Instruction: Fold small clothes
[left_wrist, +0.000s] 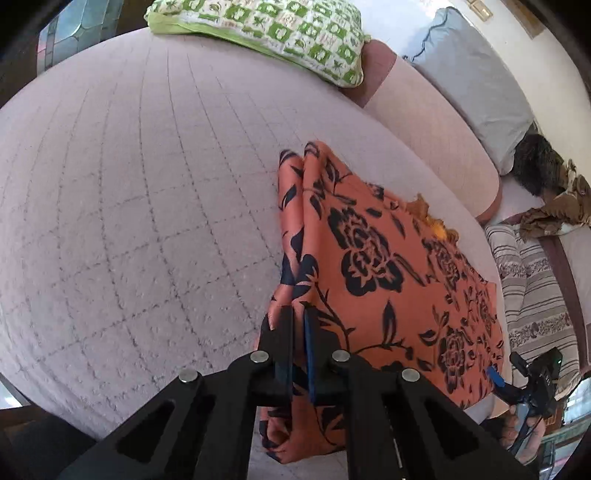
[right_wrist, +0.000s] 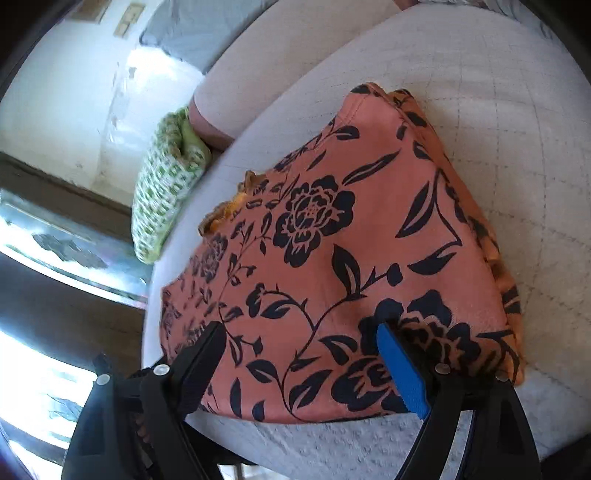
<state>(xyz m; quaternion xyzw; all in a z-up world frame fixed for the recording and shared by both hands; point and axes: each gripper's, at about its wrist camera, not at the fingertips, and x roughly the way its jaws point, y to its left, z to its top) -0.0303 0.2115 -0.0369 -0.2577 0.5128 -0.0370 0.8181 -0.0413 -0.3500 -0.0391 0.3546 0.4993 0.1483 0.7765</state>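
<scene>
Left gripper (left_wrist: 300, 325) pinches the orange black-floral cloth (left_wrist: 376, 258) edge (likely to fold it over); right gripper (right_wrist: 306, 350) gapes wide, holding nothing, above the quilted pale bedspread (left_wrist: 129, 221)

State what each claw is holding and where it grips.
The left claw pinches the orange floral cloth at its bunched, raised side edge. The right claw is open over the cloth, holding nothing.

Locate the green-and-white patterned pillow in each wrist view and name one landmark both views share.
Left wrist view: the green-and-white pillow lies along the top edge, at the far end of the quilted bed cover.
Right wrist view: the same pillow sits at the middle left, beside the bed's edge.
Shared landmark: the orange floral garment lying on the bed.
</scene>
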